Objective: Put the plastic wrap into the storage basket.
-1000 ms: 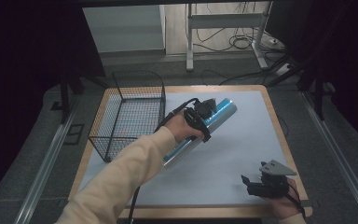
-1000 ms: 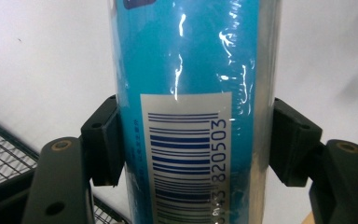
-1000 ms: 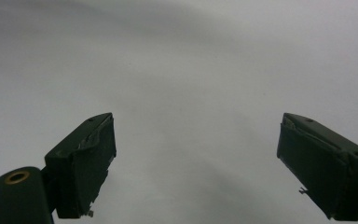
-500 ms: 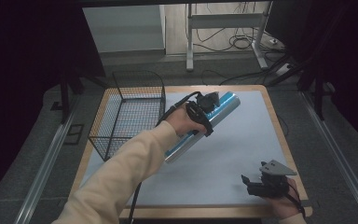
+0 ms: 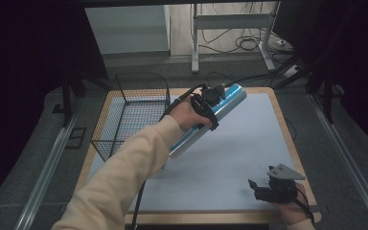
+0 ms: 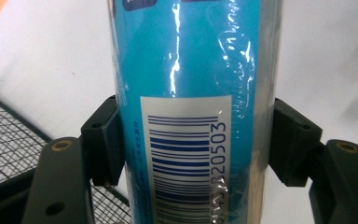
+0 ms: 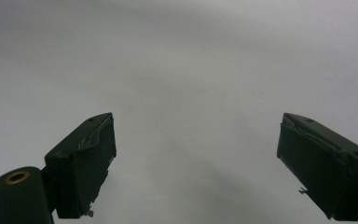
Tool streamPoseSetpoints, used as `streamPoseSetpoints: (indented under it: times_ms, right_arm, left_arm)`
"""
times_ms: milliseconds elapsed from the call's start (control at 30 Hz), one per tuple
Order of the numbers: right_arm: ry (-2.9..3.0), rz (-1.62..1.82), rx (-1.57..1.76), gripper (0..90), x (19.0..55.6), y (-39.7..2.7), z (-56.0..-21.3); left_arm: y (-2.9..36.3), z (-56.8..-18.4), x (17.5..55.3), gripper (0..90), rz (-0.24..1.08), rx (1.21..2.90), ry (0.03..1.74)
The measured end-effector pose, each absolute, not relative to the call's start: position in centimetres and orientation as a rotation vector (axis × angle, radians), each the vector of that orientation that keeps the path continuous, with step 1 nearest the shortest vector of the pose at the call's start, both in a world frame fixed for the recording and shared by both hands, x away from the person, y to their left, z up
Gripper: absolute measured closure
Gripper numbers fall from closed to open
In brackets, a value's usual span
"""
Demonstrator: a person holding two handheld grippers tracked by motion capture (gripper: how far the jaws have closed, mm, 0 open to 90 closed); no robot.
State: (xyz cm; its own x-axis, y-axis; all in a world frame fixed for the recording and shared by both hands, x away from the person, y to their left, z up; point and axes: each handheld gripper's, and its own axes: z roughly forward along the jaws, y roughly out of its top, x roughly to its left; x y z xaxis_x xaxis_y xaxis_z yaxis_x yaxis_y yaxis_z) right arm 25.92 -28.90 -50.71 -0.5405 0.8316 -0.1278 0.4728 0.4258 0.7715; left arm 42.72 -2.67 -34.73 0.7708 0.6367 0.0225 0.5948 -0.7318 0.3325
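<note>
The left gripper [image 6: 193, 140] clamps the blue tube [image 5: 211, 117] across its middle, its long axis slanting over the mat beside the basket [image 5: 134, 112]. The right gripper [image 7: 196, 163] rests spread and empty, well apart.

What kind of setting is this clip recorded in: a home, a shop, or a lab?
Most likely a lab or recording workspace: a bare mat-covered table holds just a wire basket and a blue tube clamped in the left tongs. Behind it, loose cables lie around a metal stand.
</note>
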Motion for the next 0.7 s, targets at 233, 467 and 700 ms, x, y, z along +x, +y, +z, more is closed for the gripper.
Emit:
streamPoseSetpoints:
  times_ms: [233, 467, 700]
  right_arm:
    - [2.179, 0.949, 1.109, 11.9, 26.0, -29.0, -50.7]
    - [2.178, 0.946, 1.114, 11.9, 26.0, -29.1, -50.8]
    - [2.175, 0.946, 1.117, 11.9, 26.0, -29.1, -50.8]
  left_arm:
    - [-2.5, -34.4, 43.5, 31.5, 0.200, 2.659, 0.955]
    - [-2.4, -34.2, 44.0, 31.5, 0.211, 2.660, 0.965]
    - [-2.0, -33.6, 44.5, 31.5, 0.231, 2.656, 0.982]
